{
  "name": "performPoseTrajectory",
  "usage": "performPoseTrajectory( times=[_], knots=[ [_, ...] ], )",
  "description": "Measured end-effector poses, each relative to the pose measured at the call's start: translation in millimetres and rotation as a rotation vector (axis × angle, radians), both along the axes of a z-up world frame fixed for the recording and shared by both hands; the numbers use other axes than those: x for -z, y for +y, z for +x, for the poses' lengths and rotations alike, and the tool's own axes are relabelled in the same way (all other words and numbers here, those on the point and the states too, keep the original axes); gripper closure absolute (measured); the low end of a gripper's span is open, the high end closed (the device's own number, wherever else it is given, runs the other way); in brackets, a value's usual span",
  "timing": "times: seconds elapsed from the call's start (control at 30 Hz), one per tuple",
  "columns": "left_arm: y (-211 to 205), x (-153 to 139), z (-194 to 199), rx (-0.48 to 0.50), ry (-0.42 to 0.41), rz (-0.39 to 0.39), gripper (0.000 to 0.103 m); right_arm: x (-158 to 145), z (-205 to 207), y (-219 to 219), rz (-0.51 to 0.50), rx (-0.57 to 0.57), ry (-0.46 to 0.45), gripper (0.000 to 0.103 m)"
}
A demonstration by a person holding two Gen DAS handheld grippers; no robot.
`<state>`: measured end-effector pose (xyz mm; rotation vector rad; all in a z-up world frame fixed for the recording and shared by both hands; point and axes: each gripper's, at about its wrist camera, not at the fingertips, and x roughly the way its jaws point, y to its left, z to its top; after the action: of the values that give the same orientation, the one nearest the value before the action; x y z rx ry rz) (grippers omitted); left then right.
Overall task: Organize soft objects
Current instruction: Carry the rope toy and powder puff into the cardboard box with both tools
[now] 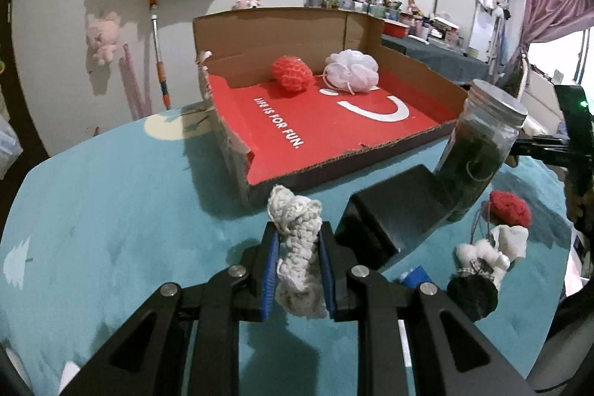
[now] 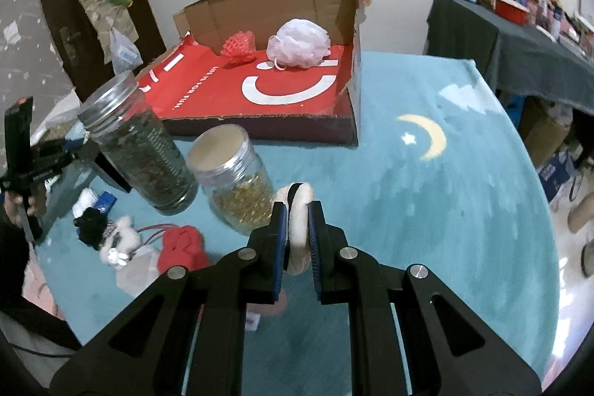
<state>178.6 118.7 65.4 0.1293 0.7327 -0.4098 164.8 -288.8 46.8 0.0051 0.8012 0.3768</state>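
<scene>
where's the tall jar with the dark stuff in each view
Left wrist view: the tall dark jar stands at the right, beside the cardboard box's front corner.
Right wrist view: the same jar leans at the left, next to the shorter jar of yellow contents.
Shared landmark: the white bath pouf inside the box.

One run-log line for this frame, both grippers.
left gripper: shut on white crochet piece | right gripper: shut on cream ring | box: red ball, white pouf inside
</scene>
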Motion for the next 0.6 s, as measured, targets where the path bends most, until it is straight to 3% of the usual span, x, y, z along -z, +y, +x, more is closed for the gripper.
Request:
performPoseTrajectory(
  times=[0.23,0.6],
  knots=[
    [-4.2,-10.6,14.3,0.062,-0.020,0.023,0.081,-6.7,25.5,1.7,0.020,-0.060,-0.001,0.092],
    [-9.9,-32.1,33.1,0.078,-0.051,0.049,0.081,-32.1,57.0,7.7,0.041,-0.132,-0.034,0.092]
  ],
)
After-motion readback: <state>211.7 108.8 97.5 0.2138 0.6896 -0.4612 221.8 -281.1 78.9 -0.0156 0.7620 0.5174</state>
